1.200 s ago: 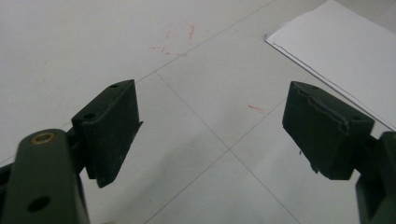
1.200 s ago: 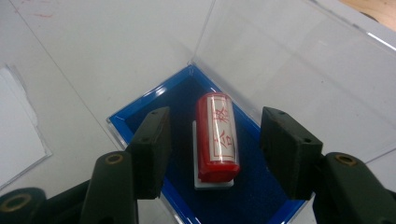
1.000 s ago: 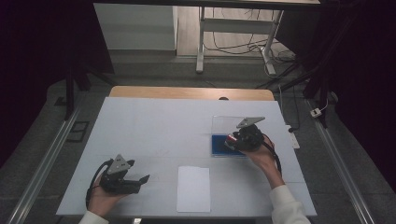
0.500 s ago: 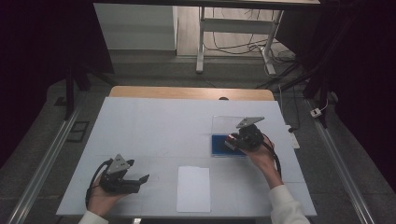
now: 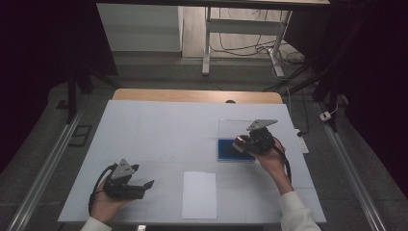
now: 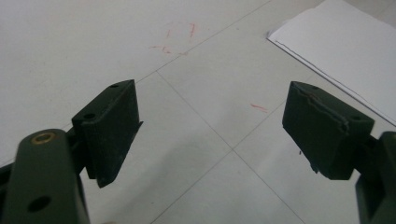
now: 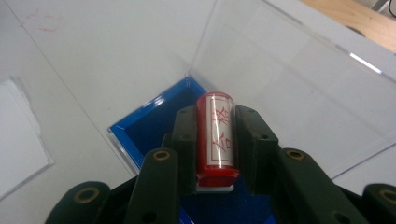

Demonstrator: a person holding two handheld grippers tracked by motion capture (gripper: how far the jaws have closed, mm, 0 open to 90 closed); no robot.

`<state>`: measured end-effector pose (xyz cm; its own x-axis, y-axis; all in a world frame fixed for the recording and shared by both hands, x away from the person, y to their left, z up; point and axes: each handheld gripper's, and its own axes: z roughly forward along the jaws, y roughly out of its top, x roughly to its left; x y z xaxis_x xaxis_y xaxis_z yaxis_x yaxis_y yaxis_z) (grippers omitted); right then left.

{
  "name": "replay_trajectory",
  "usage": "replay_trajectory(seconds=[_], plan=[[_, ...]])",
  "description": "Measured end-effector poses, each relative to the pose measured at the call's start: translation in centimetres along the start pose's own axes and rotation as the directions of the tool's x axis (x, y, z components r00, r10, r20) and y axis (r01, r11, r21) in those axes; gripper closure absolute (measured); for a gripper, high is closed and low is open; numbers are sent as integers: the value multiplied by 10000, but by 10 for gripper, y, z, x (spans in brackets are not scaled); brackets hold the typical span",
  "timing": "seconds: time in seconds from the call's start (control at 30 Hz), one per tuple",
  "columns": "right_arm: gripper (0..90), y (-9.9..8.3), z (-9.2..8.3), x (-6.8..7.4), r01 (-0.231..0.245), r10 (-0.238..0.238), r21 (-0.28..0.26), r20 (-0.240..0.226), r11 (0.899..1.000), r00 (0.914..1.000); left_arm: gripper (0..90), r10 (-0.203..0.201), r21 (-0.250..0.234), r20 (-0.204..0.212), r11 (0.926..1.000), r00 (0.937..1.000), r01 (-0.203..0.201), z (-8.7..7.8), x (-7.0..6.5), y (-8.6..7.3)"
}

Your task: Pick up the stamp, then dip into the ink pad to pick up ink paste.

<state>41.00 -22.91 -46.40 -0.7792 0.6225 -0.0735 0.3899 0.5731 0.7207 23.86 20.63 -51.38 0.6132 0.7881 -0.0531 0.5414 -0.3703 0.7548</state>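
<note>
My right gripper is at the right of the white table, over a shallow blue tray. In the right gripper view its jaws are shut on a red cylinder with a clear band bearing red characters, and its white base shows at the bottom. The cylinder is held above the blue tray. A clear lid stands open behind the tray. My left gripper rests at the near left of the table, open, with nothing but bare tabletop between its jaws.
A white sheet of paper lies near the front edge between the two hands, and its corner lies beyond the left jaws. Faint red marks dot the tabletop. A wooden strip runs along the far edge.
</note>
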Motion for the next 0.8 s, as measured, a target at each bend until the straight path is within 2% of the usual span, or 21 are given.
replay_trajectory(seconds=[0.23, 0.5, 0.7, 0.73, 0.8], plan=[[696, 2, -11, 1, -33, 34, -461, 15, 9989, 10000, 191, 51, 74, 9, 10000, 10000, -51, 3, 1, 1], [697, 5, -17, 2, 39, -39, -551, 4, 9985, 10000, 191, 47, 22, -18, 10000, 10000, -47, 2, 0, 1], [696, 8, -15, 5, 154, -155, -178, -78, 9997, 9998, 191, 92, 71, -36, 9999, 10000, -92, 3, -1, 1], [696, 8, -12, 5, 258, -258, 146, -39, 9996, 9997, 191, 91, 74, -43, 9999, 9999, -91, 3, -1, 1], [697, 8, -8, 5, 209, -207, 414, -47, 9989, 9998, 191, 109, 81, -61, 9999, 9999, -108, 3, -2, 1]])
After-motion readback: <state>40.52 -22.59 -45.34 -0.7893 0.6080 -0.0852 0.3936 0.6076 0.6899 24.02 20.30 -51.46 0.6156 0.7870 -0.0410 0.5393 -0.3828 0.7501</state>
